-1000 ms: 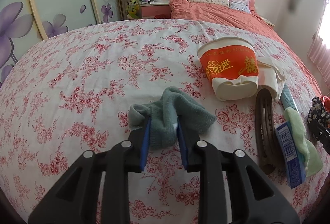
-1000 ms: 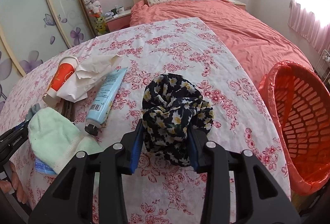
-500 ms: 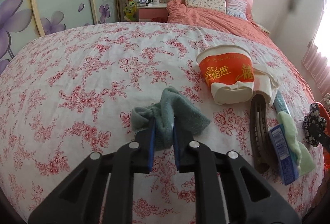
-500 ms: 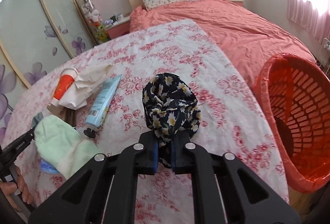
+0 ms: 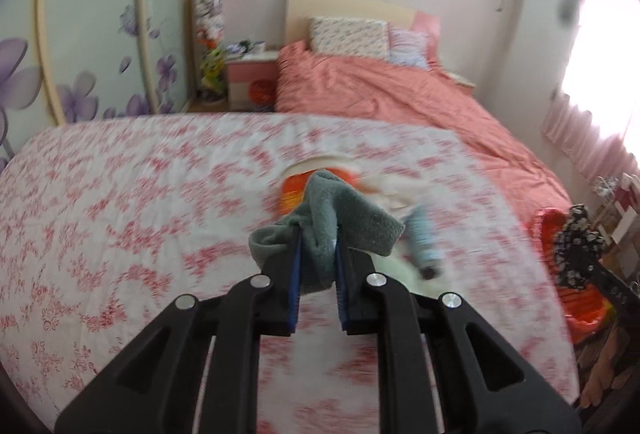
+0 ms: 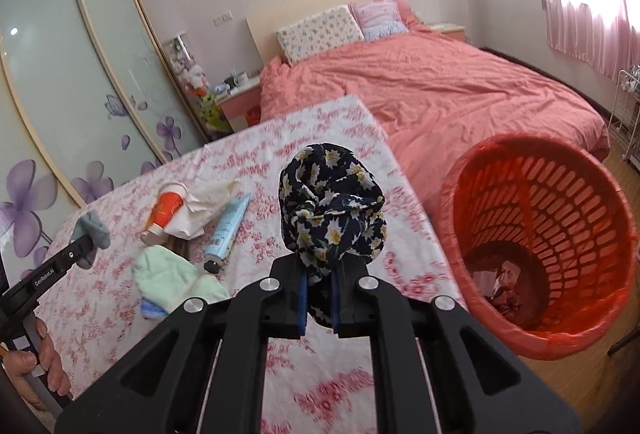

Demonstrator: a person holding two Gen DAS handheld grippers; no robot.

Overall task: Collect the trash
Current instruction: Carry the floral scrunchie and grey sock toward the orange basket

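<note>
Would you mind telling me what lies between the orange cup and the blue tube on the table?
In the right wrist view, a crumpled white paper lies between the orange cup and the blue tube, resting against the cup.

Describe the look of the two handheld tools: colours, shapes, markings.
Both match. The left tool and right tool each have two matte black angular fingers with triangular cut-outs, silver round rivets at the joints, and blue pads on the inner faces. Seen from the right wrist camera, the left tool's side carries small white lettering, too small to read reliably. No cables or sleeves show.
</note>
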